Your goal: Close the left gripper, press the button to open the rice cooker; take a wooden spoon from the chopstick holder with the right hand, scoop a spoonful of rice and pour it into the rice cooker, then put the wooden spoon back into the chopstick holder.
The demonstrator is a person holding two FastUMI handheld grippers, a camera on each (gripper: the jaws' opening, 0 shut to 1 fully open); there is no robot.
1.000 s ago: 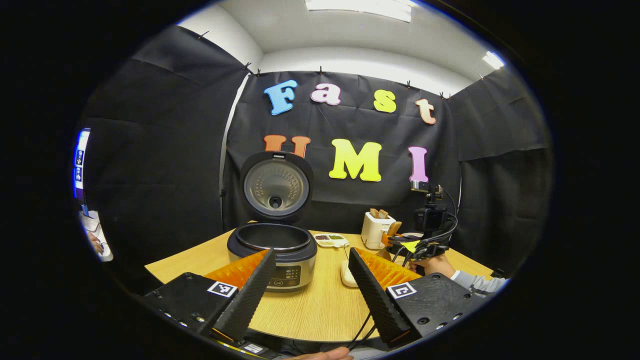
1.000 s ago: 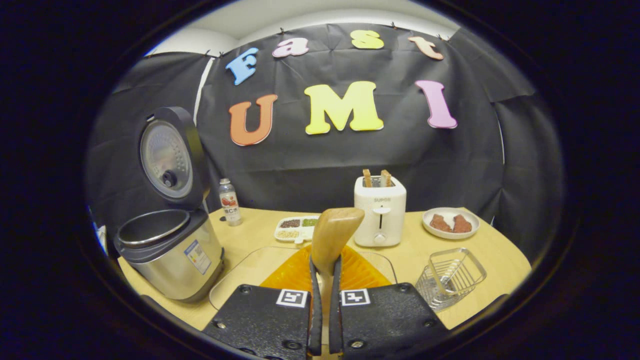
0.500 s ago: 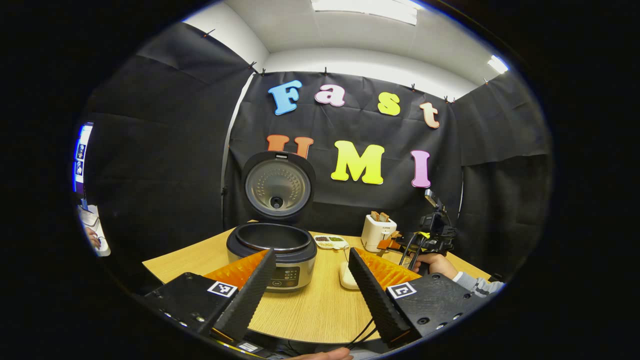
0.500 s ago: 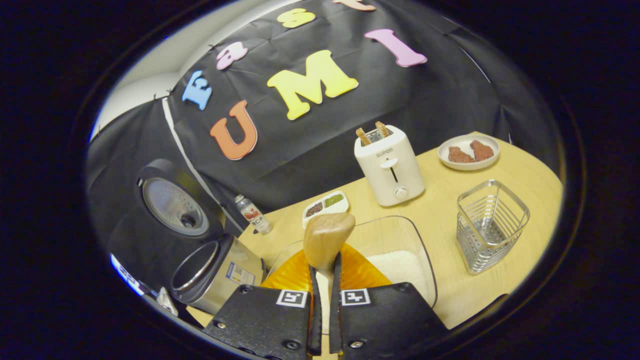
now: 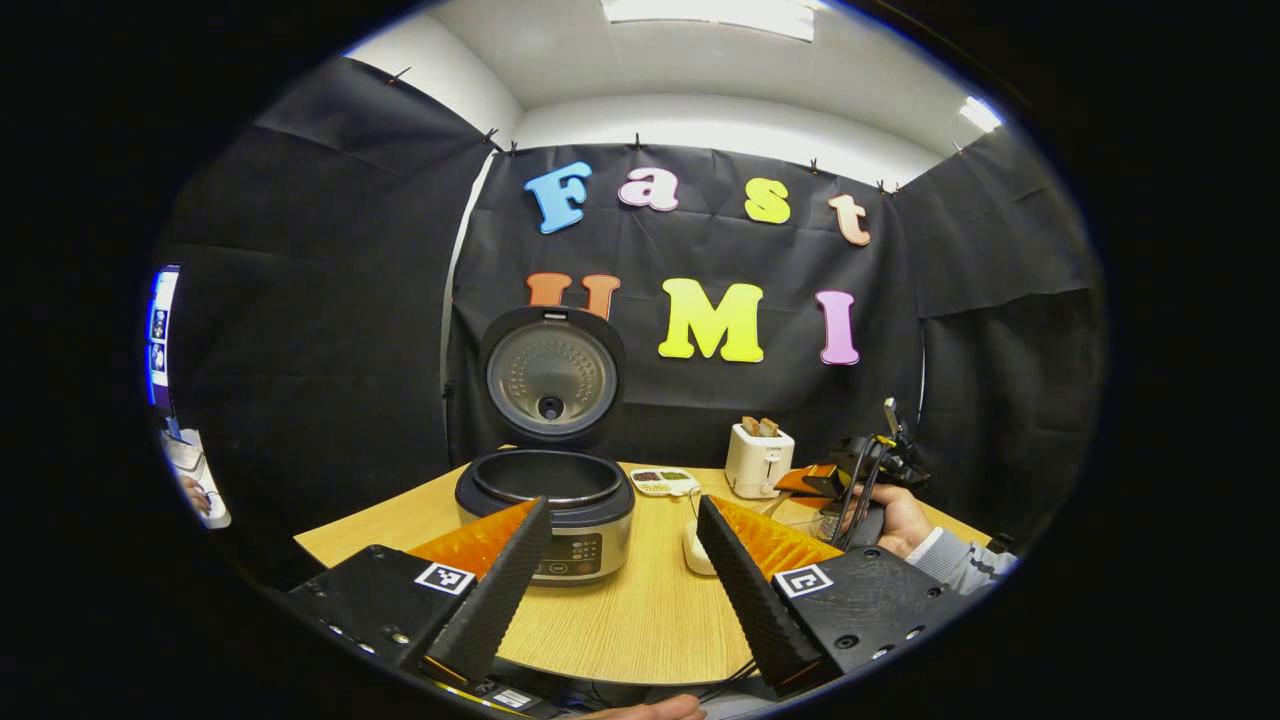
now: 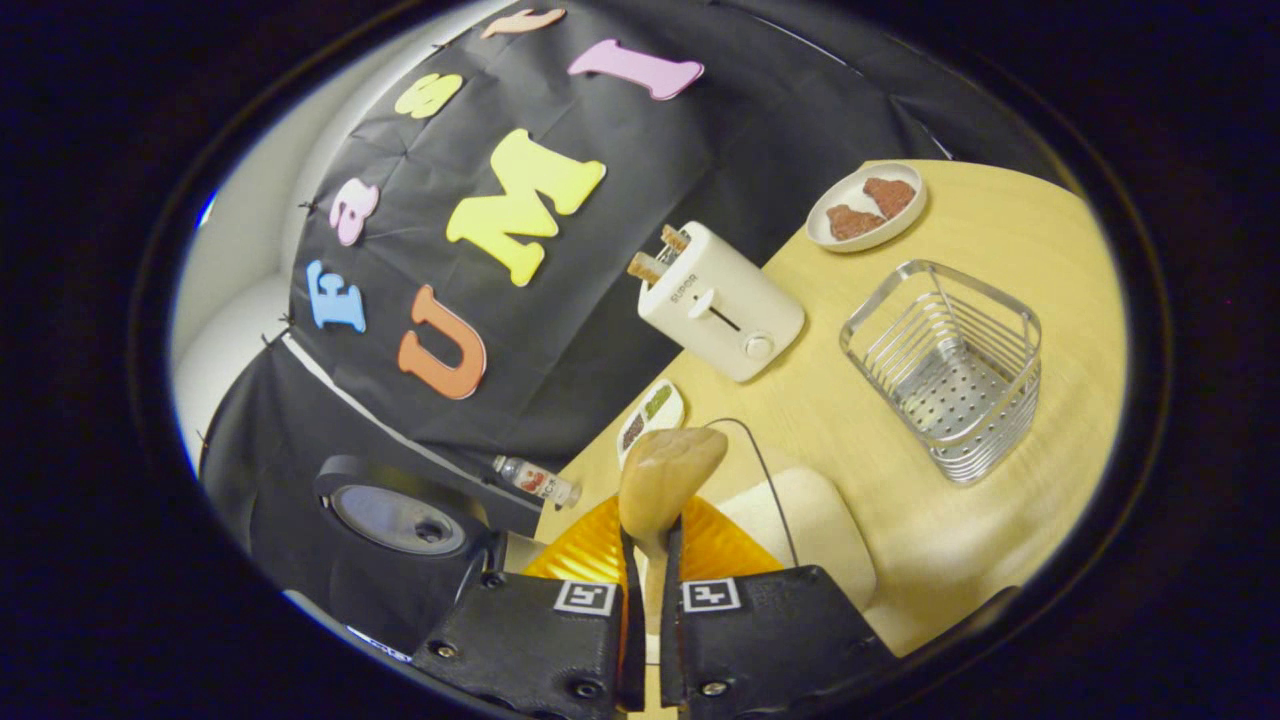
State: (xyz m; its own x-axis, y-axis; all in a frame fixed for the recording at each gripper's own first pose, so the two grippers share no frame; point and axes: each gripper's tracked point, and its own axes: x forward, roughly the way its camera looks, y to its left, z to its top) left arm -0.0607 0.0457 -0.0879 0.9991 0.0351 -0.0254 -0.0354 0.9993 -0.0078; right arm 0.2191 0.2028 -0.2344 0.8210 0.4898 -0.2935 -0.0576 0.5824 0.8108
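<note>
While the cooker [image 5: 545, 500] sits on the table [image 5: 640, 620] with its lid [image 5: 552, 372] stood up, the left gripper [image 5: 620, 570] is held low in front of it, fingers spread wide apart and nothing between them. Off to the side in the left gripper view, the right gripper [image 5: 860, 480] is seen in a hand [image 5: 900, 520], near the toaster [image 5: 758, 460].

In the right gripper view, the right gripper [image 6: 648, 600] is pressed tight on the spoon [image 6: 665, 480]. The spoon's bowl is seen sticking up past the fingertips, over a clear box of rice [image 6: 800, 520]. The whole view is tipped over to one side. The wire holder [image 6: 945, 365] is set on the table well apart from the spoon. A plate [image 6: 865, 205], a small dish [image 6: 650, 412] and a bottle [image 6: 535, 480] are seen farther back.
</note>
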